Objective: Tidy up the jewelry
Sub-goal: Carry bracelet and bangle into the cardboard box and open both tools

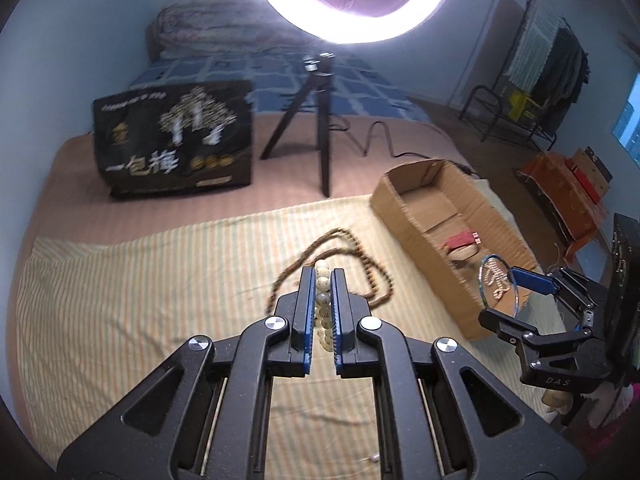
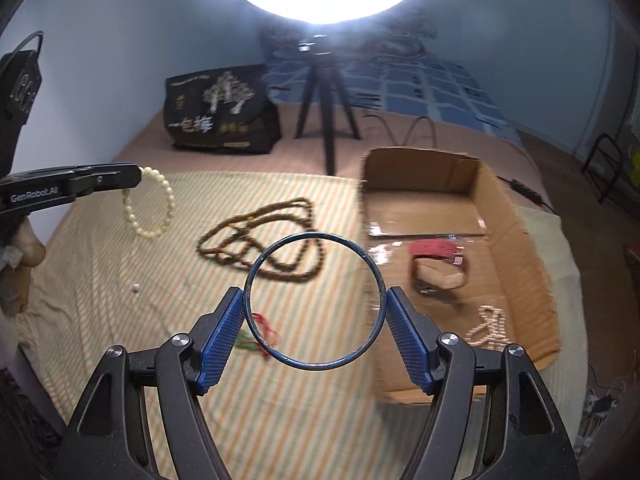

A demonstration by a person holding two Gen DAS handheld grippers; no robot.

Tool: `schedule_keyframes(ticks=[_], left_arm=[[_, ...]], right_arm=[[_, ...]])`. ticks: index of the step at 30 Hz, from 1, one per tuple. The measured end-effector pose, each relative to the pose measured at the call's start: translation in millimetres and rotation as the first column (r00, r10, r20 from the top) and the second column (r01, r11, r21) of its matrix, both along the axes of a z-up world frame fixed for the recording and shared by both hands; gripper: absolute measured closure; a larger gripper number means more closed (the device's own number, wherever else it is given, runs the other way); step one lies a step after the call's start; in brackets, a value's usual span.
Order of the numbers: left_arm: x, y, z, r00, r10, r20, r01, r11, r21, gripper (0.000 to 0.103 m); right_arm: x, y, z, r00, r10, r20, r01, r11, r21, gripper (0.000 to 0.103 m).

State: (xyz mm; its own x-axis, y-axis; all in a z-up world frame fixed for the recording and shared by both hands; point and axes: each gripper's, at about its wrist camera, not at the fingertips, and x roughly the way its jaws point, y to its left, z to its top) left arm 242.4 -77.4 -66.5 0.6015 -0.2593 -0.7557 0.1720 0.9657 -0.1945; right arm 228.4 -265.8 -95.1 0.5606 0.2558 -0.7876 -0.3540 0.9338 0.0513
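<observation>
My left gripper (image 1: 322, 276) is shut on a cream bead bracelet (image 1: 322, 280), which hangs from it above the striped cloth in the right wrist view (image 2: 150, 204). My right gripper (image 2: 315, 300) is shut on a thin blue bangle (image 2: 314, 236), held upright above the cloth beside the cardboard box (image 2: 524, 248); the bangle also shows in the left wrist view (image 1: 485, 280). A long brown bead necklace (image 2: 260, 236) lies on the cloth. In the box lie a red and brown bracelet (image 2: 436, 264) and a pale bead strand (image 2: 490, 326).
A red and green thread bracelet (image 2: 260, 332) and a tiny loose bead (image 2: 136, 289) lie on the striped cloth (image 2: 120, 280). A black printed bag (image 2: 220, 112) and a ring-light tripod (image 2: 326, 104) stand behind. A cable (image 2: 524, 190) runs past the box.
</observation>
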Motion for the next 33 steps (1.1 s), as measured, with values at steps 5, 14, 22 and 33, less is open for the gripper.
schedule_keyframes(ticks=[5,14,22,33], left_arm=[[8,-30,3,0.999,-0.036,0.012,0.037,0.999,-0.017,0.098],[21,-84,5,0.994,-0.104,0.037,0.105,0.993,-0.047,0.098],[30,-120,-1,0.988,-0.15,0.033,0.152,0.985,-0.076,0.098],[46,-145,-14,0.985,-0.175,0.016,0.175,0.979,-0.108,0.098]], right_arm=[[4,-27,1,0.999,-0.047,0.001,0.047,0.999,0.005,0.032],[11,-67,1,0.993,-0.117,0.006,0.117,0.993,0.0,0.032],[20,-96,-5,0.986,-0.168,0.0,0.168,0.986,-0.02,0.032],[33,-118,-24,0.978,-0.208,-0.034,0.207,0.978,-0.023,0.032]])
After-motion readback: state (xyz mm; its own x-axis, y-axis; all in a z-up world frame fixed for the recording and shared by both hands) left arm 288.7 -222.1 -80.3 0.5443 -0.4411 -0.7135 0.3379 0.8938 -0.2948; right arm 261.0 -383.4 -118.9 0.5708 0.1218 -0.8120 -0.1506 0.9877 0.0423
